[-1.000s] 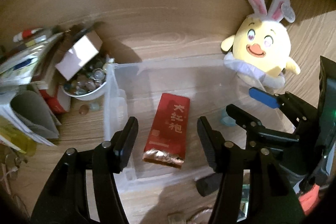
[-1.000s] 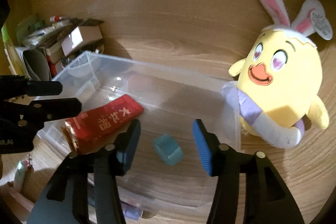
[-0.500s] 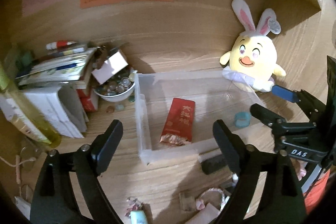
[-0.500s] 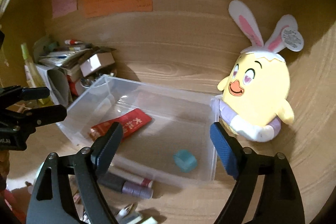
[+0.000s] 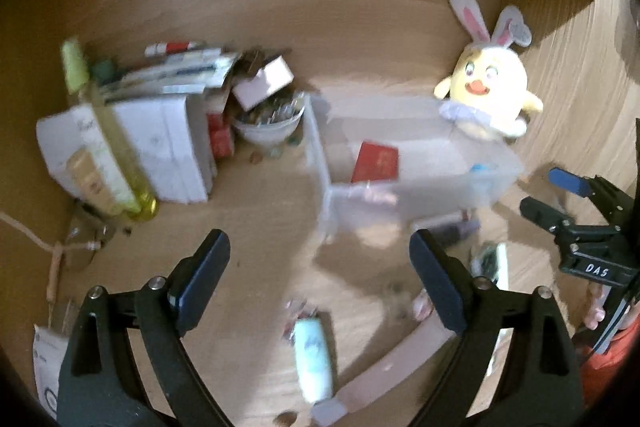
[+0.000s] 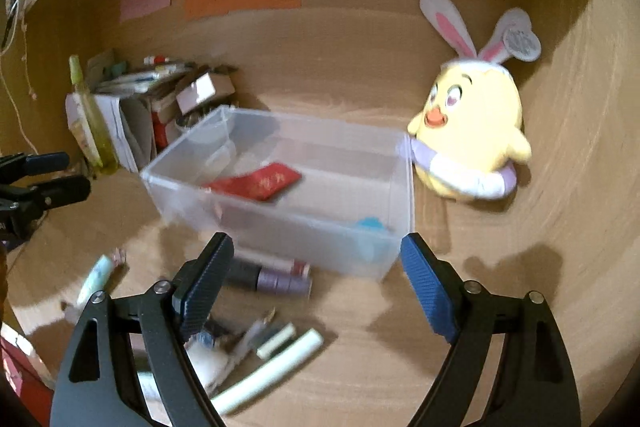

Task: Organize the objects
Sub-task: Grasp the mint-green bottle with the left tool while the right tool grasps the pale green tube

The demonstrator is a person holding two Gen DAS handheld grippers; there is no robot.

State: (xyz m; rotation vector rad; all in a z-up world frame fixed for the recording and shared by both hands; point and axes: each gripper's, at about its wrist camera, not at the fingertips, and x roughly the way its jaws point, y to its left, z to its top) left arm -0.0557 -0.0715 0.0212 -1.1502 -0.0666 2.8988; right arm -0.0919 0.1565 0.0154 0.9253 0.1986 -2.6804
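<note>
Clear plastic bin (image 6: 404, 195): stands on the wooden surface (image 6: 360, 327) — beside the yellow plush chick with rabbit ears (image 6: 472, 131).
Red foil packet (image 6: 256, 183): lies flat inside the bin.
Light blue block (image 6: 370, 225): inside the bin, at its near right corner.
Left gripper (image 5: 320, 277): spread wide — holds nothing.
Right gripper (image 6: 316, 281): spread wide, holds nothing, above loose tubes and pens in front of the bin.

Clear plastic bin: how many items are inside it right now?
2. A red packet lies flat toward the clear plastic bin's left side, and a small blue block sits by its near right corner. Motion blur could hide something smaller.
</note>
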